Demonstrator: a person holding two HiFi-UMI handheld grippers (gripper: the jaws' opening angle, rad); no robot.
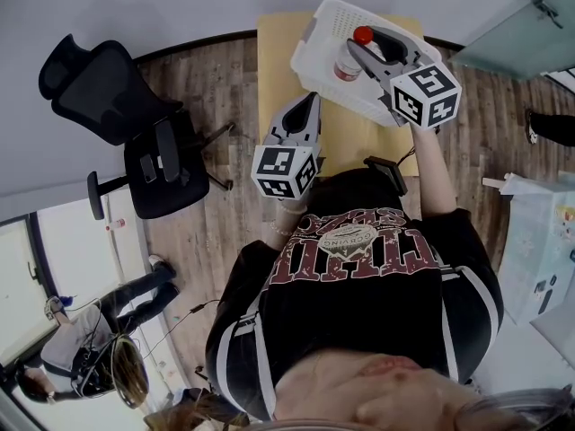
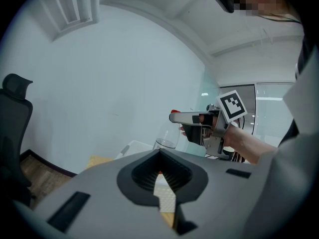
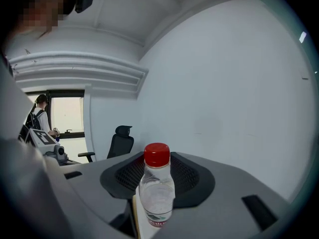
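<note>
Office chair (image 1: 126, 124) stands on the floor left of the counter (image 1: 274, 61). Left gripper (image 1: 312, 99): jaws closed tip to tip, nothing between them, raised over the counter's near edge, just short of the white basket (image 1: 310, 39). Right gripper (image 1: 367, 47): jaws clamped on a clear bottle (image 3: 157, 195) with red cap (image 3: 157, 155), gripped at the body below the neck, upright in the right gripper view. The bottle is held over the basket, which sits at the counter's far right.

Black shirt (image 1: 359, 305), grey left tool (image 1: 314, 98), right tool (image 1: 360, 47).
</note>
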